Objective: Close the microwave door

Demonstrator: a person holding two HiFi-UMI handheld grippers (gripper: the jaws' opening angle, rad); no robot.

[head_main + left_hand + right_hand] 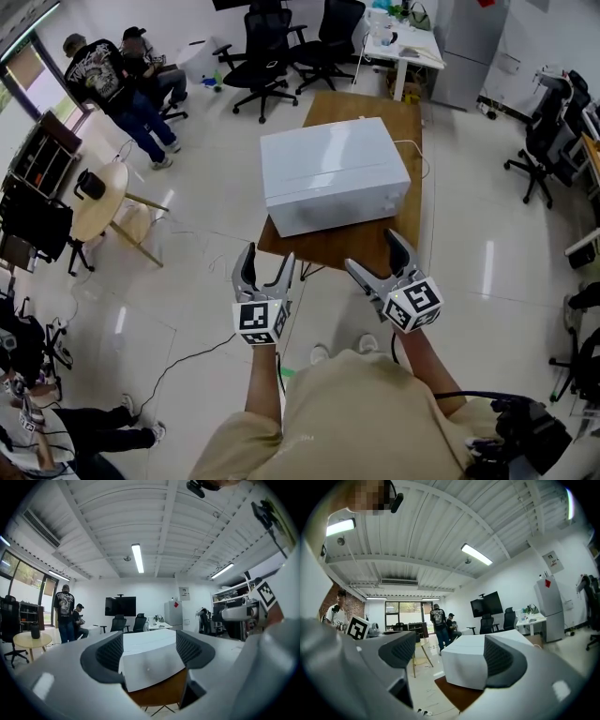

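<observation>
The white microwave [333, 173] sits on a brown wooden table [367, 111]. From above it looks like a plain box with no door standing out. Both grippers hover just short of the table's near edge, apart from the microwave. My left gripper [266, 262] is open with nothing between its fingers, and in its own view the microwave [150, 656] shows through the gap of the left gripper [149, 651]. My right gripper [375, 255] is open and empty too. In its own view the right gripper [450, 660] frames a corner of the microwave [473, 665].
A cable [183, 361] runs over the floor at my left. A round wooden table [98, 202] stands further left. Two people [117, 89] are at the back left. Office chairs [267, 56], a white desk [408, 47] and a fridge [469, 42] stand beyond the table.
</observation>
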